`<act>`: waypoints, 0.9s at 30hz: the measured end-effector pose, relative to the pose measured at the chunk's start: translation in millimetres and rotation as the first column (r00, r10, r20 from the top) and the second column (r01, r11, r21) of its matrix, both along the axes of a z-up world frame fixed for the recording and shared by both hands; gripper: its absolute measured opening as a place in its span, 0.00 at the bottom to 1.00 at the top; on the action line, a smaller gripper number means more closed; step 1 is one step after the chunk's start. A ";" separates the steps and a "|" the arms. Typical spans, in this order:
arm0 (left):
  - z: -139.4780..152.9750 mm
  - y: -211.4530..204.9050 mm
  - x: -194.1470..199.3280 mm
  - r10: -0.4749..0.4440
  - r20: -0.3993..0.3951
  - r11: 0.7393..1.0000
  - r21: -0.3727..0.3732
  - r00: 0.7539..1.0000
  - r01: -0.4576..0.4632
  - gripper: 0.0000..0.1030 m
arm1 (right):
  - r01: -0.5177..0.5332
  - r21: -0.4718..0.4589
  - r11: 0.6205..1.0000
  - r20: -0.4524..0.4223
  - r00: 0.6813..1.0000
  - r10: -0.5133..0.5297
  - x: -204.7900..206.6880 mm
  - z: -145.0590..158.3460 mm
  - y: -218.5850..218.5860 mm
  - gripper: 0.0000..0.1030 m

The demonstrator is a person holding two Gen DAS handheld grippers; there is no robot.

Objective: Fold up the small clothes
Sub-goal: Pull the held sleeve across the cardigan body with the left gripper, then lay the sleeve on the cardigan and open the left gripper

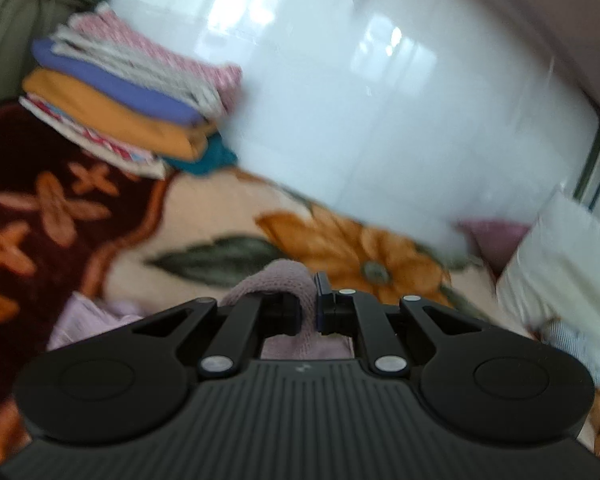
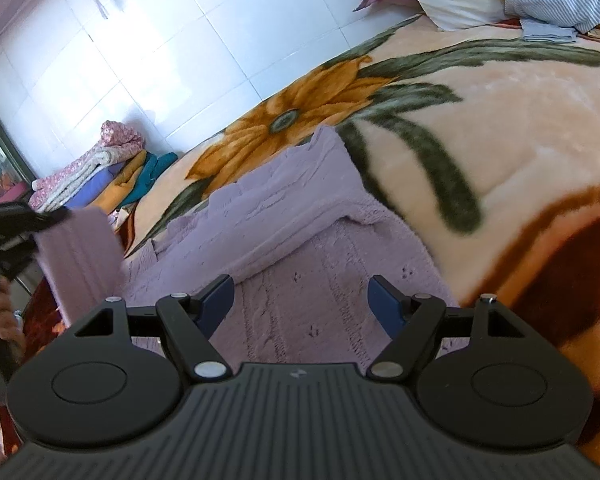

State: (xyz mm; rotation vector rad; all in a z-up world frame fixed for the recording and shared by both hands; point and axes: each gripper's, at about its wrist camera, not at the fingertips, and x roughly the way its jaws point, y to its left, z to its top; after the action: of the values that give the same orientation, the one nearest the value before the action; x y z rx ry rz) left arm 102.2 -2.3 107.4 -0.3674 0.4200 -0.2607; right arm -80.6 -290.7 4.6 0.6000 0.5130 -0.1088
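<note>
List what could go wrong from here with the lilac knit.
1. Only the left gripper pinches the lilac knit; the right gripper hangs open above it, so the lifted sleeve may drag the body askew.
2. The pinch looks shallow, so the fabric could slip out.
3. The fuzzy blanket may cling and bunch the knit.

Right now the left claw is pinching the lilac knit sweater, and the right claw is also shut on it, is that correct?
Not quite. The left claw does pinch the lilac knit sweater, but the right claw is open, hovering above the sweater with nothing between its fingers; the right wrist view shows it.
</note>
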 end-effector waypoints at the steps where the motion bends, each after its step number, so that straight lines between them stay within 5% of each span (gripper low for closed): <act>1: -6.2 -5.8 2.3 -0.012 -0.019 1.000 0.009 1.000 0.012 0.09 | 0.000 0.001 1.000 0.001 1.000 0.000 0.0 -0.2 -1.5 0.77; 10: -57.1 -39.9 14.5 -0.126 -0.221 0.986 0.081 0.967 0.147 0.12 | -0.008 0.013 1.000 0.002 1.000 0.008 0.1 -3.3 -5.2 0.77; 12: -66.0 -43.6 16.3 -0.144 -0.285 0.978 0.103 0.947 0.180 0.37 | -0.010 0.013 1.000 0.000 1.000 0.010 0.8 -2.8 -4.0 0.77; 13: -67.8 -43.6 15.2 -0.149 -0.297 0.976 0.110 0.943 0.189 0.42 | -0.013 0.012 1.000 0.001 1.000 0.013 1.1 -2.1 -2.9 0.77; 27: -42.7 -4.4 -43.5 -0.112 -0.326 0.949 0.245 0.939 0.198 0.49 | -0.217 -0.141 0.966 0.033 0.974 0.224 35.1 47.9 55.8 0.77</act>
State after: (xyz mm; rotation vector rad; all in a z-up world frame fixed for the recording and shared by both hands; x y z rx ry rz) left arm 58.8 -6.7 64.7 -0.0992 0.7882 -0.2969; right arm -45.5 -234.9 52.5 0.4076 0.5180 0.0816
